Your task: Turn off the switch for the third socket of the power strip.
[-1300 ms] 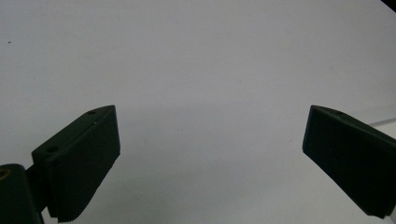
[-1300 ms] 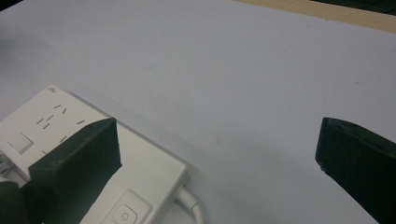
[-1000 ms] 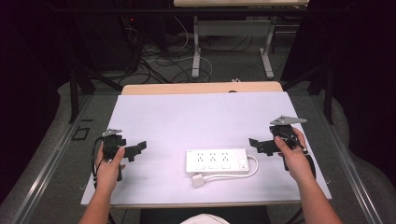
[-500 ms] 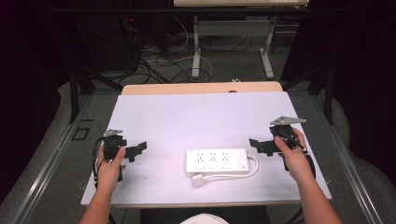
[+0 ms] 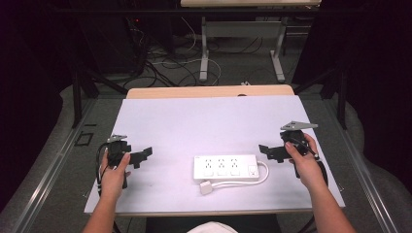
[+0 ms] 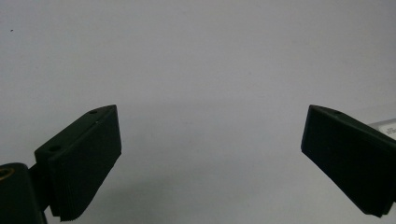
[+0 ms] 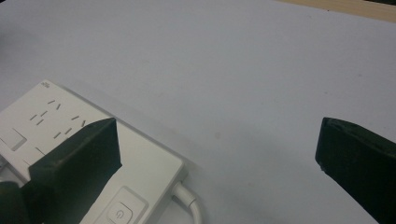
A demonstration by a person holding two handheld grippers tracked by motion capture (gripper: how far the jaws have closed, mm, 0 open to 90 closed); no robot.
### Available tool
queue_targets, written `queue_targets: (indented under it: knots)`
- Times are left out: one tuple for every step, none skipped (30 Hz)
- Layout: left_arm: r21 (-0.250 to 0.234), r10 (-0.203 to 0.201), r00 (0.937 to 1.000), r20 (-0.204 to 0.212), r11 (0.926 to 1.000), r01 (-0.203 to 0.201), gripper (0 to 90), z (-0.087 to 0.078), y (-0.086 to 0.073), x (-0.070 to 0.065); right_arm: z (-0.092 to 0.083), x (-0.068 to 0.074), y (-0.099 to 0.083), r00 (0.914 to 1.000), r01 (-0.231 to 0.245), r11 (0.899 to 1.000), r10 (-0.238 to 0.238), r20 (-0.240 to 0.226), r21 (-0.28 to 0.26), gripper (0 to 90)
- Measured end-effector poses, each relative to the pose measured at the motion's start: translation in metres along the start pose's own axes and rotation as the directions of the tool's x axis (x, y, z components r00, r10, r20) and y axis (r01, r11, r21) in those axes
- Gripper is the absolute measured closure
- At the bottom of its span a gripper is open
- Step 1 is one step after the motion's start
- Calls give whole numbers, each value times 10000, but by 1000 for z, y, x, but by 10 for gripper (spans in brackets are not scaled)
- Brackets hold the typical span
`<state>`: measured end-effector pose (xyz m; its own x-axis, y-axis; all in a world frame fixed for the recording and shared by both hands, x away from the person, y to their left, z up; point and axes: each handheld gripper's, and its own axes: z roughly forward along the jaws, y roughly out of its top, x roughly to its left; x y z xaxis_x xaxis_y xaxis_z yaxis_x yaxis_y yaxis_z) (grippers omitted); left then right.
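Observation:
A white power strip lies flat near the table's front edge, its white cable looping round to a plug in front of it. My left gripper is held low to the left of the strip, pointing at it, jaws wide apart and empty. My right gripper sits just right of the strip, also open and empty. In the left gripper view the gripper faces bare table, with a strip corner at the right. The right gripper looks over the strip's switch end and its cable.
The white table top has a wooden edge at its far side. Beyond it on the floor are cables and the metal legs of another table. Dark curtains close in both sides.

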<state>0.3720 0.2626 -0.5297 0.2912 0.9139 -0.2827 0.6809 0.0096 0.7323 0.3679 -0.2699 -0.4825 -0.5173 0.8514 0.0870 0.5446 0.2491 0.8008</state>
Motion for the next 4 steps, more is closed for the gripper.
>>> queue_targets:
  knots:
    - [5, 26, 10000, -4, 10000, -26, 49, 0, 0, 0, 0, 0, 0, 10000, 19, 10000, -19, -4, 4, 0]
    - [-13, 31, 10000, -3, 10000, -31, 49, 0, 0, 1, 0, 0, 0, 10000, 18, 10000, -18, 14, 3, 0]
    - [-19, 32, 10000, -16, 10000, -32, 49, 0, 0, 1, 0, 0, 0, 10000, 22, 10000, -22, 16, 3, 0]
    - [-16, 35, 10000, -22, 10000, -35, 50, 0, 0, 1, 1, 0, 0, 10000, 24, 10000, -24, 8, 3, 0]
